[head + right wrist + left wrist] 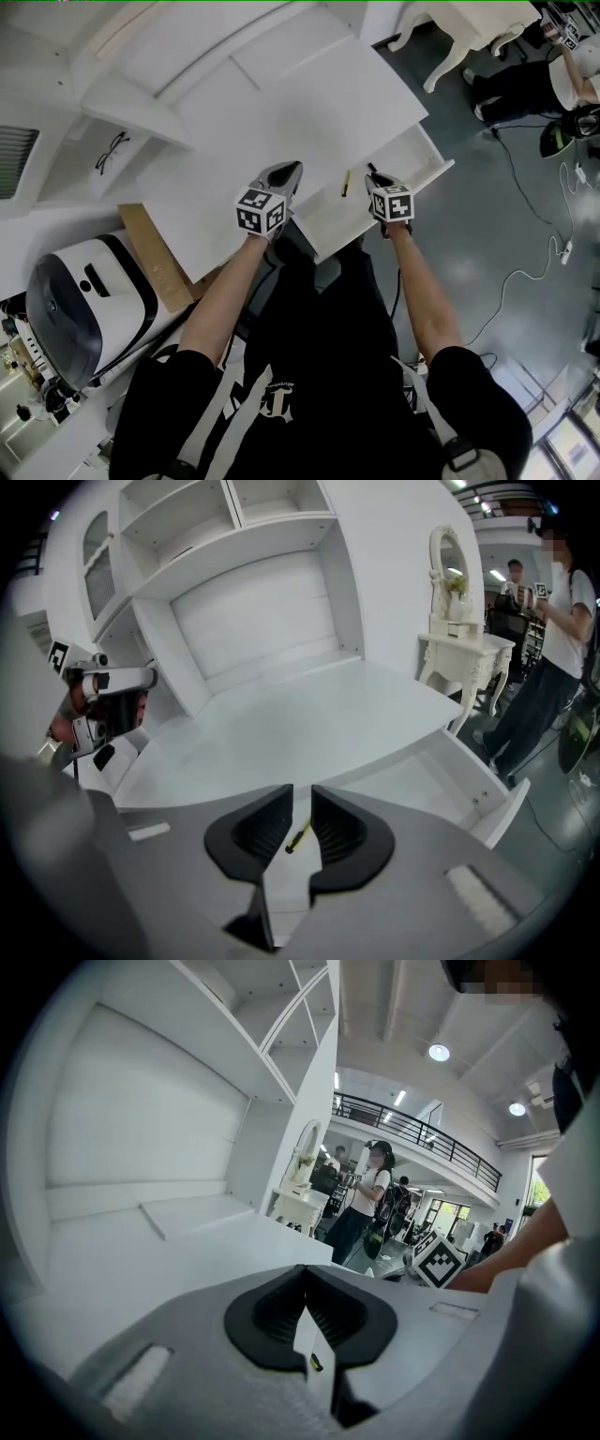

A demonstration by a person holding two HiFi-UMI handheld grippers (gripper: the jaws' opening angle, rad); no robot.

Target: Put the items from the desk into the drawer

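Note:
A yellow and black pen (345, 183) lies in the open white drawer (419, 150) under the desk top (281, 103). My right gripper (373, 172) hangs over the drawer just right of the pen. Its jaws stand a narrow slit apart, and in the right gripper view (301, 799) the pen (298, 837) shows through that slit, down on the drawer floor (441, 771). My left gripper (286, 171) is over the desk's front edge, left of the drawer. In the left gripper view (305, 1279) its pads meet at the tips with nothing held.
Shelves rise behind the desk; a pair of glasses (111, 153) lies in a side compartment at the left. A cardboard piece (155, 253) and a white and black device (80, 305) sit lower left. A white dressing table (459, 23), people and floor cables (534, 253) are at the right.

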